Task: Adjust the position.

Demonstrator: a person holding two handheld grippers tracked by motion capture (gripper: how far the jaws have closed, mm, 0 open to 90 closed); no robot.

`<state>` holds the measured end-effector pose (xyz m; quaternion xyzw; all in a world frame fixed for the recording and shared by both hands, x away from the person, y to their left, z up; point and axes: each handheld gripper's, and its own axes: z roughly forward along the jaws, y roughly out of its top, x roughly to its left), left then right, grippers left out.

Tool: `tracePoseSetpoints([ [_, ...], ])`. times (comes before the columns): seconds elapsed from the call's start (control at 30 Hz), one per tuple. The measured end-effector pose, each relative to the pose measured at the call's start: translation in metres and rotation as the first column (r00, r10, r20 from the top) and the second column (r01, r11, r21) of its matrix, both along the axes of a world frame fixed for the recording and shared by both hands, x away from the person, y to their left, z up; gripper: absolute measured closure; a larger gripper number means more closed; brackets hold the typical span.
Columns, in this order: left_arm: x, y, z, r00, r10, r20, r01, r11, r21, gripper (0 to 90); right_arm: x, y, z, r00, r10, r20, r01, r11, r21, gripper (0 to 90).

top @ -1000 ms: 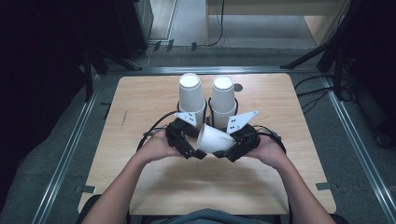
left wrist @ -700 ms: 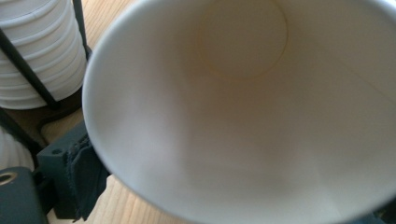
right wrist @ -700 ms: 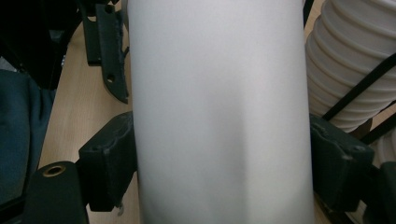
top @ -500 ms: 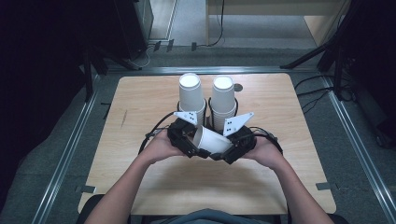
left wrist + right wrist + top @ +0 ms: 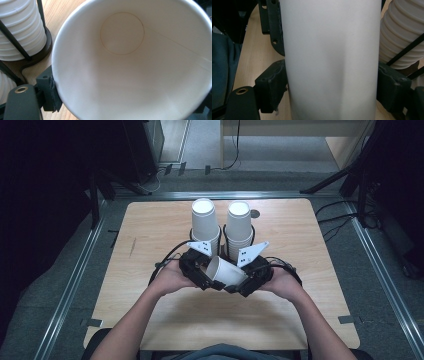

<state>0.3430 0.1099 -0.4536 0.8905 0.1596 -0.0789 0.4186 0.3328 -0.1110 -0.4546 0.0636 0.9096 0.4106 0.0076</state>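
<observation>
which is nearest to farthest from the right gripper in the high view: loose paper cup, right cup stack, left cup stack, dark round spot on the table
1. loose paper cup: lying on its side between the right gripper fingers.
2. right cup stack: just beyond the gripper.
3. left cup stack: beyond and further left.
4. dark round spot: at the table's far part, behind the right stack.

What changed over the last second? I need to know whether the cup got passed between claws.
The left claw has just been closing around the rim of the paper cup, its pad now touching it. The right claw stays clamped on the cup's body. Hands, cup and both cup stacks kept their places.
</observation>
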Motion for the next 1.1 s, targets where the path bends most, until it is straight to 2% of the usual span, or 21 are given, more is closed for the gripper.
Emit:
tracePoseSetpoints([
  [0.13,-0.002,0.002,0.002,0.9999,0.002,0.011,-0.002,1.0000,-0.003,12.4,-0.001,-0.001,0.001,1.0000,-0.002,0.006,0.002,1.000,0.007,16.8],
  [0.27,-0.001,0.007,0.004,0.9999,0.010,-0.005,-0.010,0.9999,-0.004,12.4,0.001,-0.005,0.002,0.9998,-0.019,-0.009,0.019,1.000,-0.003,14.2],
  [0.53,0.002,0.021,0.010,0.9993,0.036,-0.005,-0.036,0.9992,0.018,12.3,0.001,-0.010,0.000,0.9993,-0.031,-0.020,0.031,0.999,-0.031,14.1],
  [0.6,0.003,0.024,0.011,0.9991,0.043,0.006,-0.043,0.9987,0.028,12.3,0.001,-0.011,0.000,0.9990,-0.036,-0.027,0.036,0.999,-0.030,14.2],
  [0.8,0.006,0.025,0.014,0.9994,0.030,0.019,-0.032,0.9939,0.106,12.3,0.001,-0.010,-0.002,0.9989,-0.035,-0.030,0.034,0.999,-0.036,14.1],
  [0.87,0.007,0.025,0.016,0.9995,0.014,0.029,-0.018,0.9888,0.148,12.3,0.001,-0.009,-0.002,0.9988,-0.040,-0.027,0.039,0.999,-0.037,14.1],
  [0.93,0.008,0.025,0.018,0.9995,0.006,0.031,-0.011,0.9861,0.166,12.3,0.001,-0.009,-0.003,0.9988,-0.039,-0.028,0.038,0.999,-0.037,14.2],
  [1.1,0.012,0.020,0.022,0.9987,-0.025,0.045,0.014,0.9693,0.246,12.3,0.002,-0.008,-0.003,0.9989,-0.037,-0.029,0.036,0.999,-0.032,14.2],
])
